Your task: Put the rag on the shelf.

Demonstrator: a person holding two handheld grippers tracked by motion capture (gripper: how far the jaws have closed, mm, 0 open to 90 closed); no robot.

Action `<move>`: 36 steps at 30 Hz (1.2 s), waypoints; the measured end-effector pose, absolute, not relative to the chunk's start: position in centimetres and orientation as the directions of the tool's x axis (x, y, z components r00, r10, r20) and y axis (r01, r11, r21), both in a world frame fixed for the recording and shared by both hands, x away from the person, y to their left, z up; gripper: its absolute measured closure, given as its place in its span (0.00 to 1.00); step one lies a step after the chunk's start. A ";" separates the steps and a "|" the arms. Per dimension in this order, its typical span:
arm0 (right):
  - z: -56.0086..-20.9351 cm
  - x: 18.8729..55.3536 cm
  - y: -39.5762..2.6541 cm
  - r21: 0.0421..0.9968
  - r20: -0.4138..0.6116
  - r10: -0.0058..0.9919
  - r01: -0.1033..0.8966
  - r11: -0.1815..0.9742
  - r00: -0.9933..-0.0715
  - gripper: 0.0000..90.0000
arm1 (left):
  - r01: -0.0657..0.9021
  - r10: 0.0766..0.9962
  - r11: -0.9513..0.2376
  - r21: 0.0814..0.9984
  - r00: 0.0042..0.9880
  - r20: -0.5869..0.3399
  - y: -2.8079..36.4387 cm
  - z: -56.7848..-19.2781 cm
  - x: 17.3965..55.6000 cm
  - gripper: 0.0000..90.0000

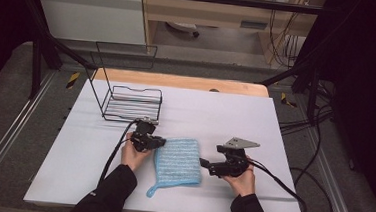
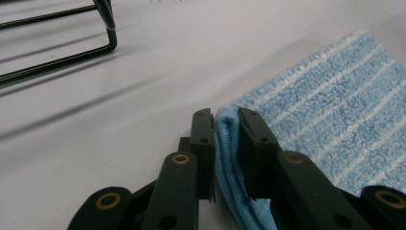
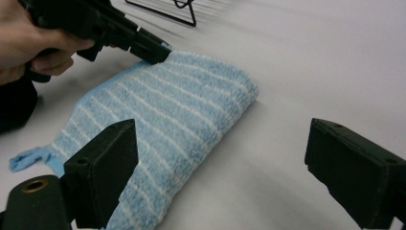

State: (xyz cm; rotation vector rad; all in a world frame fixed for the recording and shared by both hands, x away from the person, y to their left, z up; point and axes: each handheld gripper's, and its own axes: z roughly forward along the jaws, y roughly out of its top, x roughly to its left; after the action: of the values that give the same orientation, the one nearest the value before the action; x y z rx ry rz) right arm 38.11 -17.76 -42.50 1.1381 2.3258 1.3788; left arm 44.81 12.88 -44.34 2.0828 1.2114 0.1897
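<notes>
The left hand-held gripper (image 1: 161, 142) has its jaws pinched on the near left edge of a folded blue striped towel (image 1: 178, 160); in the left gripper view the doubled towel edge (image 2: 226, 158) stands squeezed between the two black pads, with the rest of the cloth spreading flat to the right of that gripper. The towel lies on the white bench (image 1: 245, 115), between the two grippers, its small hanging loop (image 1: 151, 191) trailing back toward the person. The right hand-held gripper (image 1: 203, 162) stands just off the towel's right edge with its jaws spread wide and nothing between them, the cloth lying ahead and to its left. A black wire rack (image 1: 132, 103) sits beyond the left hand-held gripper, well apart from the towel.
</notes>
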 end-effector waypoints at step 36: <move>-45.3 45.5 -13.5 0.697 0.273 0.750 0.661 0.278 -0.603 0.71 | 0.652 0.789 -0.359 0.668 0.595 -0.156 12.8 -44.6 44.5 0.86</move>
State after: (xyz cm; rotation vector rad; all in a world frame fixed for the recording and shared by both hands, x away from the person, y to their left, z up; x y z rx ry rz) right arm 45.47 -13.46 -45.34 1.3433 2.4220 1.2346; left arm 44.51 12.78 -44.62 2.1144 1.1360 0.2480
